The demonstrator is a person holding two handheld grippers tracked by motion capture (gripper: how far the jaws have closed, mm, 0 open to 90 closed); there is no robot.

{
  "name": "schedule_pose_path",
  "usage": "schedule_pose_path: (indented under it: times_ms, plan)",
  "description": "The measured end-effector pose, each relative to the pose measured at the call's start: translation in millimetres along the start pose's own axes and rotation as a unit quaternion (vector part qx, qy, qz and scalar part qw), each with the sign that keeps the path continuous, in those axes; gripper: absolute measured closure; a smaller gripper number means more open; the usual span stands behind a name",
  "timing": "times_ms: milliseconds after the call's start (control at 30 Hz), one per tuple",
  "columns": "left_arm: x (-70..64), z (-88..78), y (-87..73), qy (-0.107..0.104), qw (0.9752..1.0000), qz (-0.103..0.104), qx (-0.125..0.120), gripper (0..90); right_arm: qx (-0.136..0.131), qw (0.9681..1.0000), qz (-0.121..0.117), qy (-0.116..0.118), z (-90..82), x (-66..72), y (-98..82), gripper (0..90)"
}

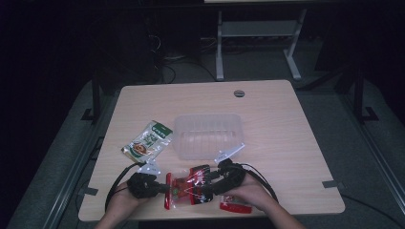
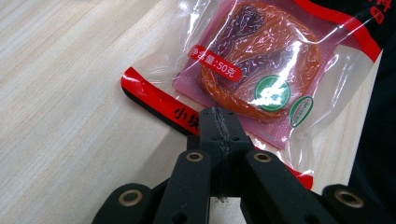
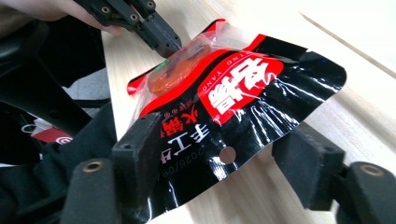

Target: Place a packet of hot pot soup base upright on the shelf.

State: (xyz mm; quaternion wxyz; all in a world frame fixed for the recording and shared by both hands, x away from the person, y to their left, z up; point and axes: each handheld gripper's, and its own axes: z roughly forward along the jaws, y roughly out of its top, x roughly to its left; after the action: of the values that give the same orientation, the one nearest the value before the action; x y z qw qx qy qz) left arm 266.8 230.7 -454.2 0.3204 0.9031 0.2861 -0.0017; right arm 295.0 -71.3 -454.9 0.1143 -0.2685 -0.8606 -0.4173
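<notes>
Item: my left gripper (image 2: pixel 218 122), jaws pressed together on the red bottom edge of a snack packet (image 2: pixel 261 70); clamp is thin, right at the seal.

Item: my right gripper (image 3: pixel 219 158), jaws spread wide either side of the packet's black top end, not pinching it.

Item: the packet, clear window with an orange-brown snack inside, lifted off the near edge of the wooden table (image 1: pixel 286 124).

Item: clear plastic tub (image 1: pixel 208 136), just beyond; green packet (image 1: pixel 147 140) to its left; second red packet (image 1: pixel 235 207) under my right hand.

Risk: glossy film may slide from the one-sided clamp, so the packet sags or drops off the table edge.
</notes>
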Motion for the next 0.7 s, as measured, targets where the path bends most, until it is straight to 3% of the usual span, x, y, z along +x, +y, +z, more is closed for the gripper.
schedule_pose_path:
  times_ms: [233,367,467,500,700]
  plan:
    - [0.1,0.5,0.4,-0.002,1.0000,0.003,-0.001,89.8,-0.006,0.9999,0.005,0.011,-1.3,0.5,0.3,47.5]
    - [0.1,0.5,0.3,-0.002,1.0000,0.003,-0.001,89.8,-0.003,0.9999,0.006,0.015,-0.4,1.4,0.6,50.4]
    - [0.3,0.5,0.3,-0.002,1.0000,0.003,-0.001,89.8,-0.011,0.9997,0.001,0.022,3.0,2.8,3.5,56.2]
    - [0.0,0.4,0.2,-0.001,1.0000,0.003,-0.001,89.9,-0.008,0.9997,-0.007,0.024,3.5,5.0,7.2,62.3]
    - [0.4,0.4,0.2,-0.002,1.0000,0.003,-0.002,89.8,-0.007,0.9995,-0.014,0.026,4.1,6.8,9.7,70.2]
